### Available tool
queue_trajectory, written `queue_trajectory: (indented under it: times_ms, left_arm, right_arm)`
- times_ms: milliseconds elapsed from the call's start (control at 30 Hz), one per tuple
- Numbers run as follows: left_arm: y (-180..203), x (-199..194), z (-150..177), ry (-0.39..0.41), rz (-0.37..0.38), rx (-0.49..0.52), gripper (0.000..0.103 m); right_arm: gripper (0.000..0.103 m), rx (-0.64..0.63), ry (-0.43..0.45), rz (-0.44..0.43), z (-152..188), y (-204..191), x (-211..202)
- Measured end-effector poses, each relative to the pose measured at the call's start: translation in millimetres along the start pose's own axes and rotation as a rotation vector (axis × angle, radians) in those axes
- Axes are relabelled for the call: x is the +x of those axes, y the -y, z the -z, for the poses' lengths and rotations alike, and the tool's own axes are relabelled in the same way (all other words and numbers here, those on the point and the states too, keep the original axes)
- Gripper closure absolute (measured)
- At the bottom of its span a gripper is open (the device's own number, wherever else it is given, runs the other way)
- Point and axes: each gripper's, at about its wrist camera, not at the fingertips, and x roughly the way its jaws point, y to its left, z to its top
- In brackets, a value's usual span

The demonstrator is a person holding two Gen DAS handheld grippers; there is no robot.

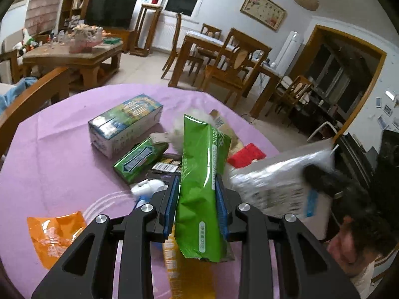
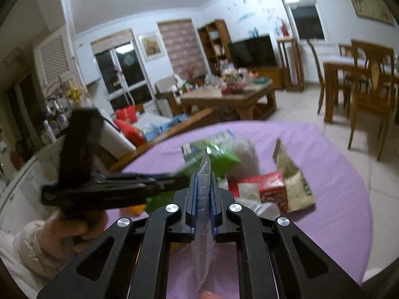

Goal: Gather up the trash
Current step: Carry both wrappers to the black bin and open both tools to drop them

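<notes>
The left gripper [image 1: 197, 199] was clenched on a green pouch [image 1: 202, 174], its long axis running straight ahead between the fingers. The right gripper [image 2: 204, 194] was clamped on a clear plastic bag [image 2: 203, 246], held edge-on. Remaining wrappers and boxes [image 1: 124, 122] lay ahead on the counter [image 1: 49, 149]. No bin was visible.
</notes>
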Motion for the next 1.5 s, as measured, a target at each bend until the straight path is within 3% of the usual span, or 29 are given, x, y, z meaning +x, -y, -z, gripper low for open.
queue_trajectory:
  times_ms: [233, 433, 567, 667, 833, 1000, 1267, 1333, 1400, 1433, 1500]
  left_arm:
    - [12.1, -3.5, 0.5, 0.004, -0.024, 0.053, 0.076]
    - [56.0, -12.7, -5.3, 0.026, 0.082, 0.097, 0.076]
    - [116.4, -1.3, -4.5, 0.002, 0.203, 0.175, 0.076]
    - [175.0, 23.8, 0.7, -0.048, 0.318, 0.232, 0.076]
    - [256.1, 70.7, 22.0, -0.146, 0.447, 0.308, 0.076]
    - [318.6, 118.3, 47.5, -0.242, 0.49, 0.385, 0.076]
    - [353.6, 157.9, 66.1, -0.321, 0.481, 0.431, 0.076]
    - [355.4, 160.7, 67.2, -0.338, 0.481, 0.429, 0.074]
    - [353.0, 158.5, 65.7, -0.356, 0.481, 0.421, 0.068]
    - [350.5, 156.2, 64.5, -0.349, 0.476, 0.418, 0.064]
    - [342.7, 148.2, 60.0, -0.316, 0.459, 0.409, 0.038]
  right_arm:
    - [0.094, 0.121, 0.196, 0.111, -9.7, 40.9, -97.4]
    - [0.094, 0.195, 0.309, 0.327, 25.3, 92.4, -196.7]
    - [0.094, 0.256, 0.329, 0.465, 63.9, 127.5, -247.0]
    - [0.094, 0.297, 0.328, 0.559, 90.7, 152.5, -271.1]
    - [0.094, 0.372, 0.315, 0.692, 135.1, 183.1, -300.2]
    - [0.094, 0.44, 0.298, 0.758, 180.2, 207.7, -325.2]
    - [0.093, 0.524, 0.276, 0.787, 224.7, 232.5, -344.8]
    - [0.085, 0.536, 0.265, 0.782, 220.8, 238.2, -342.6]
    - [0.05, 0.55, 0.268, 0.779, 223.2, 238.9, -344.3]
    - [0.046, 0.553, 0.273, 0.779, 225.4, 237.9, -344.9]
    - [0.044, 0.555, 0.279, 0.773, 215.5, 237.9, -342.1]
